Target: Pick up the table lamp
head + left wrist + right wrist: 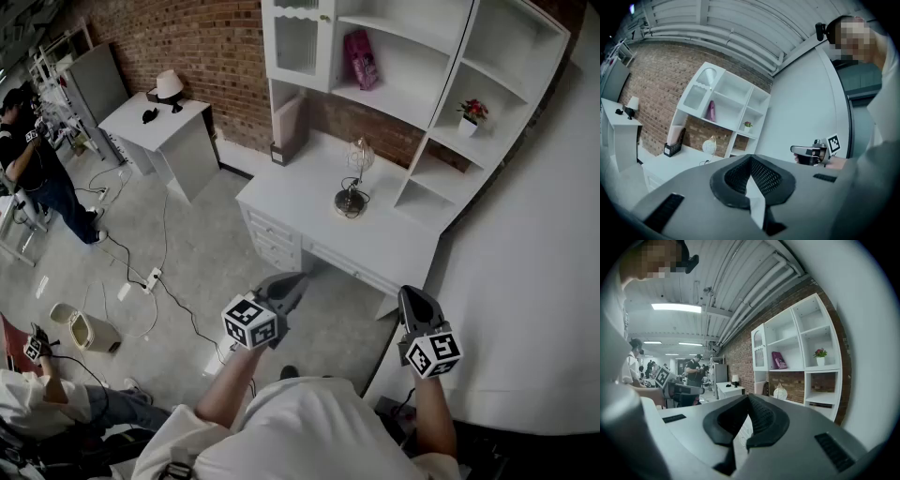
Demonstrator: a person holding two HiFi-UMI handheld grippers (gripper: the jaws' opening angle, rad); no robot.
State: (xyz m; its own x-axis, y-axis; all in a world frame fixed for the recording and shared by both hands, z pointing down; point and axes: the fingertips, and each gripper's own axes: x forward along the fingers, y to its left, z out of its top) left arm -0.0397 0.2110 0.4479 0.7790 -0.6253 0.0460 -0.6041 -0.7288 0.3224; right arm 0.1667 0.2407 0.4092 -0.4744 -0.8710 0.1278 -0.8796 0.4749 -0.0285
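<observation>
Table lamp [353, 187]: we see a wire globe on a round base, standing upright on the white table [300, 202], toward the back, just in front of the brick wall [211, 42] and beside the lowest open shelf compartment.
Left hand-held gripper [289, 284]: held in the air in front of the table, well short of the lamp; in the left gripper view we find its jaws pressed together with nothing between them.
Right hand-held gripper [413, 302]: also held up in front of the table's near edge, apart from the lamp; its jaws are closed and empty in the right gripper view.
Shelf unit [412, 56]: white, rising from the back of the table; we note a pink book [361, 58] leaning in an upper compartment and a potted flower [472, 114] in a compartment to the right.
File holder [286, 127]: standing at the table's left end, against the shelf unit.
Small table [155, 127]: farther off along the wall, carrying a second lamp with a pale shade [170, 86].
Person [33, 159]: standing at the far left, in dark clothing.
Floor [206, 262]: grey, with cables and a power strip [152, 277].
</observation>
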